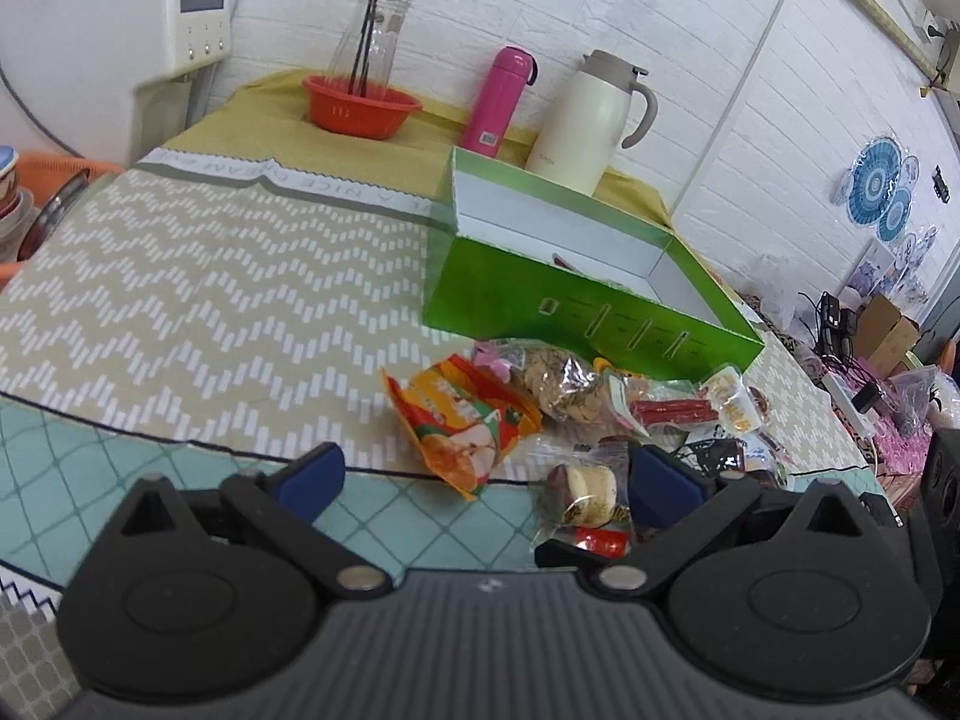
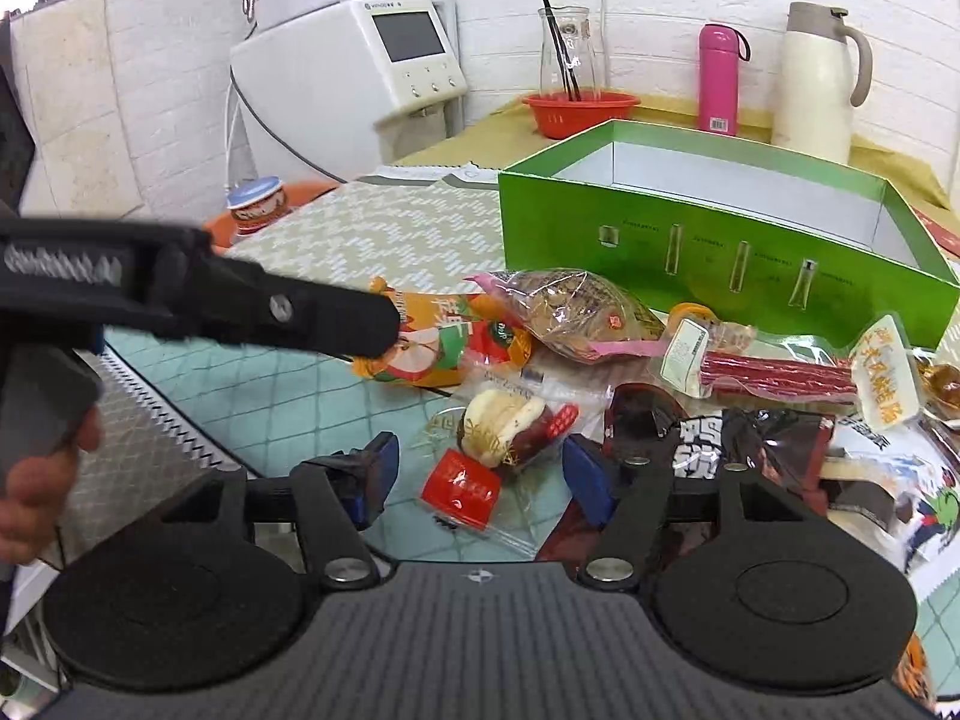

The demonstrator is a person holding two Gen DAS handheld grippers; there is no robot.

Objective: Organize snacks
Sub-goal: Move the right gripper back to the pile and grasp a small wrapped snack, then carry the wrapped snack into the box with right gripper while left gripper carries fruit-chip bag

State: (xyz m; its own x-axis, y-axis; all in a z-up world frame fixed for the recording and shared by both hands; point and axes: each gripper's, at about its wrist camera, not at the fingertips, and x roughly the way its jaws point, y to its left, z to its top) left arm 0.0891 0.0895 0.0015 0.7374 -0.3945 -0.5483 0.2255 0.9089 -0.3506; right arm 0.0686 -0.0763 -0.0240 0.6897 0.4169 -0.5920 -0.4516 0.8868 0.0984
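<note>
both grippers held open over a heap of snack packets in front of a green box

the left gripper (image 1: 480, 474) is seen with its blue pads wide apart – nothing is clamped; the orange packet (image 1: 462, 420) lies ahead between the pads, untouched as far as can be told, and the clear-wrapped cake with the red tag (image 2: 510, 432) sits just inside the right-hand pad. the right gripper (image 2: 480, 468) is likewise spread, the same cake lying loose between its pads. the snack heap (image 2: 690, 372) is piled on the table (image 1: 180, 276) just before the open green box (image 2: 690, 240), whose floor is mostly hidden by its front wall. in the right view the left gripper's arm covers part of the orange packet – the hand (image 2: 42, 480) holding it is cut off at the edge.
</note>
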